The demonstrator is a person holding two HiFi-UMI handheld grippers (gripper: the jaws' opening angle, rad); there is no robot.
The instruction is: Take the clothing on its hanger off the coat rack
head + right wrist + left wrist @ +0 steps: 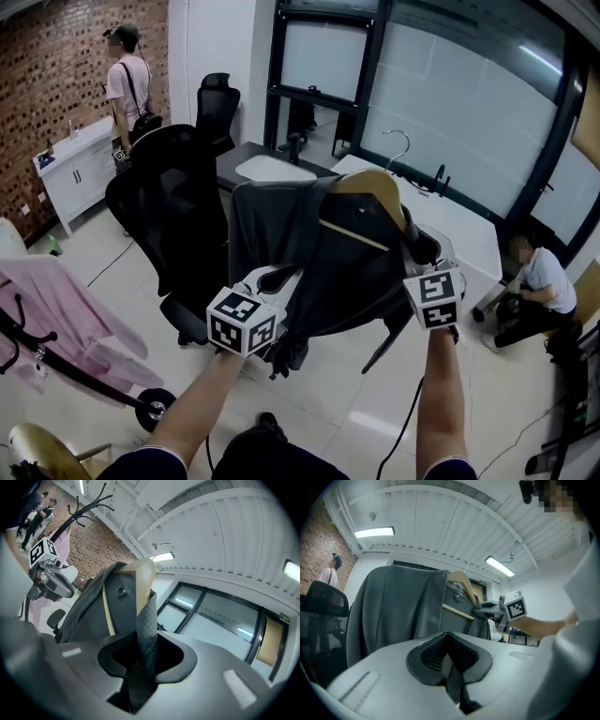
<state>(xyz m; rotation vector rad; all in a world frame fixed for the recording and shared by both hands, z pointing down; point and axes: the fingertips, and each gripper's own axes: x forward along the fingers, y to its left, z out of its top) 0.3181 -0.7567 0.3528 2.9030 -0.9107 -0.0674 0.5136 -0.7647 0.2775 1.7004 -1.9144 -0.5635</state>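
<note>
Dark grey quilted garment [309, 253] on pale wooden hanger [375, 190] held aloft, clear of black coat rack [56, 370]. Right gripper [140, 667] jaws part-closed, clamped on fabric fold. Left gripper [451, 665] jaws near-together, hem pinched.

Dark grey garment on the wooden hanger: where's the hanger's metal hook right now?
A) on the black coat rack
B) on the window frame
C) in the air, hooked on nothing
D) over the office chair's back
C: the metal hook stands free above the wooden hanger that carries the dark grey garment, and the black coat rack is apart from it at the head view's lower left.
</note>
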